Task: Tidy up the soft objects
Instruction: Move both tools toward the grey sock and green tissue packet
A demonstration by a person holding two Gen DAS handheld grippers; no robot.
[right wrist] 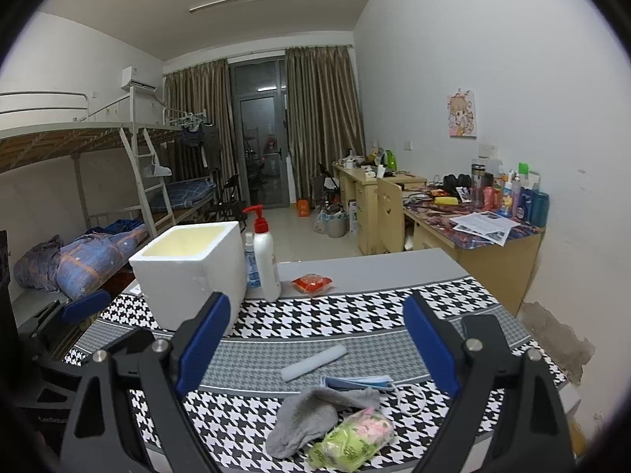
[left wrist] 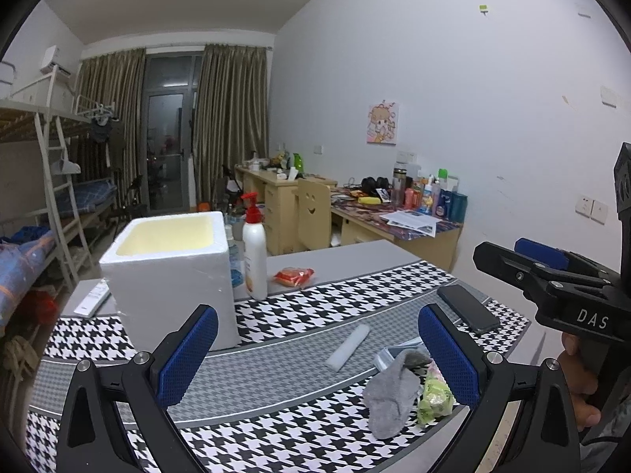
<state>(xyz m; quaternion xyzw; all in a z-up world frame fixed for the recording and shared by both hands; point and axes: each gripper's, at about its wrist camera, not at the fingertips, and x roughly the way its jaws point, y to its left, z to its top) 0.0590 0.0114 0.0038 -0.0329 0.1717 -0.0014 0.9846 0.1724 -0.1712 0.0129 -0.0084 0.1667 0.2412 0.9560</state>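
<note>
A grey sock lies crumpled on the houndstooth table mat, with a green tissue pack against its right side. Behind them lie a blue face mask and a white foam roll. A white foam box stands open-topped at the left. My left gripper is open, hovering near the sock and empty. My right gripper is open too, above the sock and the pack. In the left wrist view the right gripper shows at the right edge.
A white pump bottle stands beside the box, with a smaller blue bottle behind it. A red snack packet lies beyond. A black phone rests at the mat's right. A remote lies far left.
</note>
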